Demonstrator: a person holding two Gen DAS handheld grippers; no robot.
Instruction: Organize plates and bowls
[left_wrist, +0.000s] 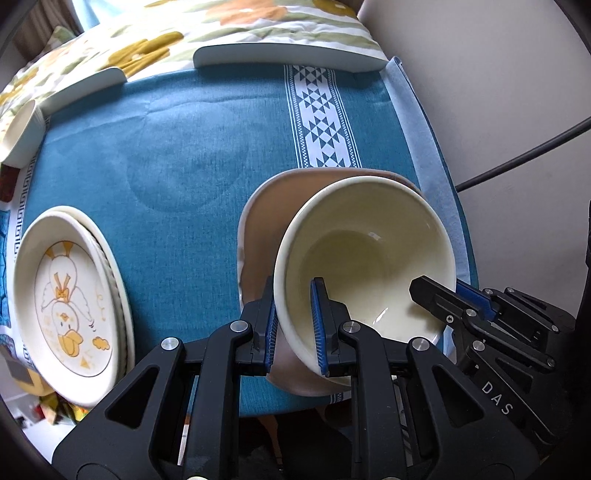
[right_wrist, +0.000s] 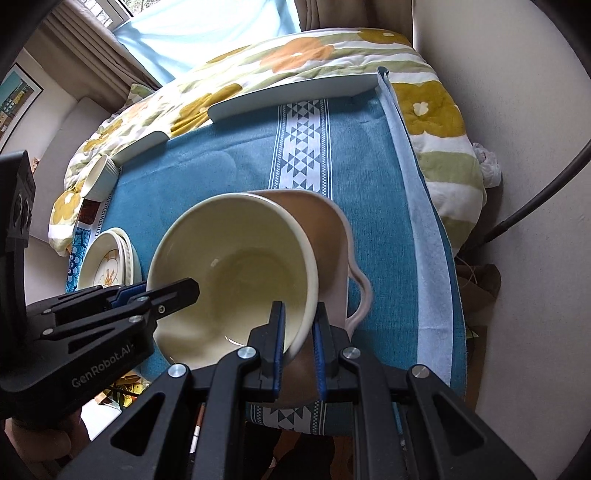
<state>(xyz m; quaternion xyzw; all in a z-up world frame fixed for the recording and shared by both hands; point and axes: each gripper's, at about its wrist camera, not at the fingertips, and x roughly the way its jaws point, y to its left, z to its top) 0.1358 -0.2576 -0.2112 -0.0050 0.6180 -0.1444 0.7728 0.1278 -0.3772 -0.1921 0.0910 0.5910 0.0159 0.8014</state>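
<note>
Only the right wrist view shows the curved handle of the pink dish; only the left shows the duck drawing on the stacked plates. A glossy cream bowl, tilted, sits above the pink dish on the blue tablecloth. The left gripper and right gripper each clamp opposite sides of its rim.
</note>
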